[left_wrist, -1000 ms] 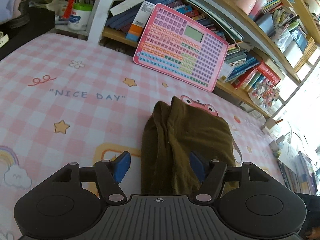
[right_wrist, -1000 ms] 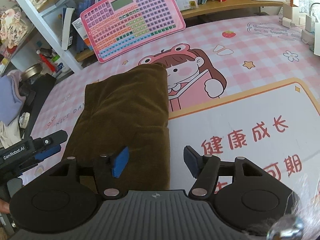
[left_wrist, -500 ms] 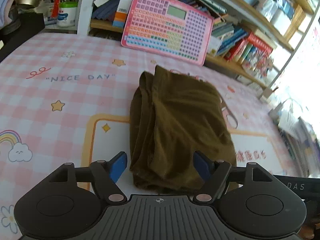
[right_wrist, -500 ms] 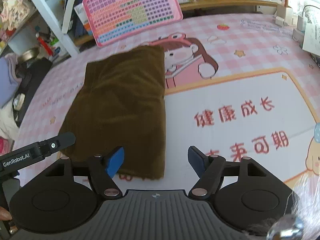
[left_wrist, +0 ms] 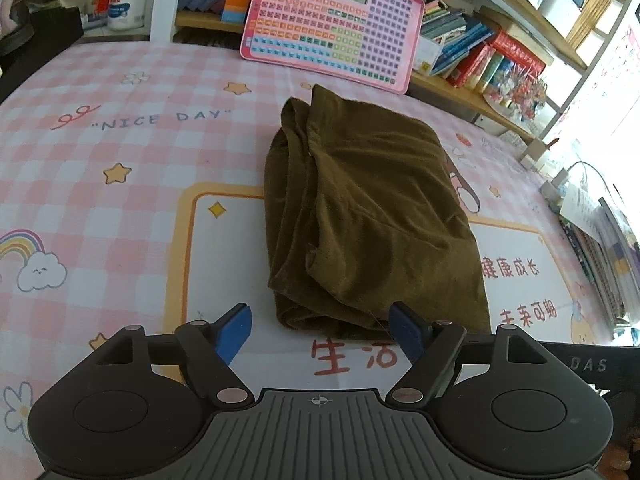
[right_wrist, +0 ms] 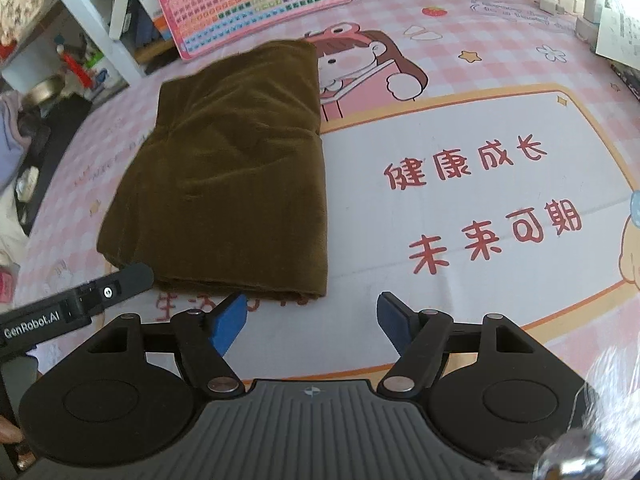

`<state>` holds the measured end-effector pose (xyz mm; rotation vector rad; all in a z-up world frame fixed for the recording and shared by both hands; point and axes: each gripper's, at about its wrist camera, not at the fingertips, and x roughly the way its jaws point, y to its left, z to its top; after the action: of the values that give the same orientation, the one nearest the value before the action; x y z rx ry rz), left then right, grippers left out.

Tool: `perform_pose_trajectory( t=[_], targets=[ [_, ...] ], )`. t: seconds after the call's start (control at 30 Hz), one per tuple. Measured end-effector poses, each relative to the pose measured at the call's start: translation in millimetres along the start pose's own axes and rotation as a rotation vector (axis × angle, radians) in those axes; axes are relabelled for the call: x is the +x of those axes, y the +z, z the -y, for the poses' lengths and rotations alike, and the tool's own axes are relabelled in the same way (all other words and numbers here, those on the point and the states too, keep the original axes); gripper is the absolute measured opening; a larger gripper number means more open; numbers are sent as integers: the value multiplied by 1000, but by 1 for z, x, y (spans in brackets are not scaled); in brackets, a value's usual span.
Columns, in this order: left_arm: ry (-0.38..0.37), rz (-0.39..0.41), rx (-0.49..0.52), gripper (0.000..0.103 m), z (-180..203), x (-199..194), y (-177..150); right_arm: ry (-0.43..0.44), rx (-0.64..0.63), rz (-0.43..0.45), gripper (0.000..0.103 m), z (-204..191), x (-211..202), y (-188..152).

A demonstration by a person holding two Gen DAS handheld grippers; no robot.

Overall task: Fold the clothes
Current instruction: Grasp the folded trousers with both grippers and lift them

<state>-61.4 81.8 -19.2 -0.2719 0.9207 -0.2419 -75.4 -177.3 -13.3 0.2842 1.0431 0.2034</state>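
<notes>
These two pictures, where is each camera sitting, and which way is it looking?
Left wrist view: rides on the left tongs, looking forward over the folded brown garment toward the pink keyboard toy; its own blue-tipped fingers show, open.
Right wrist view: rides on the right tongs, facing the printed table mat; its open fingers and the other tool's black body show.
Both share the garment, toy and mat.

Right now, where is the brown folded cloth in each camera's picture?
Left wrist view: the brown folded cloth lies in the middle, just beyond the open fingers.
Right wrist view: it lies left of centre, ahead of the left finger.
Shared landmark: the pink keyboard toy stands behind it in both.
</notes>
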Motion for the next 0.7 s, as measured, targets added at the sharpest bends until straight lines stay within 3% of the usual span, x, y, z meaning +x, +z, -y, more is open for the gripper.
perform_pose_trajectory(
  t=[0.3,0.5,0.7],
  targets=[
    [-113,58,-168,78,-33,16,45,117,142,115,70,22,4,35],
    [-160,8,-212,78,-40,46,69,183,247,88,68,30,26,63],
    [-183,-55,-232,75,-42,67,71,224,290,68,64,26,38,79]
  ],
)
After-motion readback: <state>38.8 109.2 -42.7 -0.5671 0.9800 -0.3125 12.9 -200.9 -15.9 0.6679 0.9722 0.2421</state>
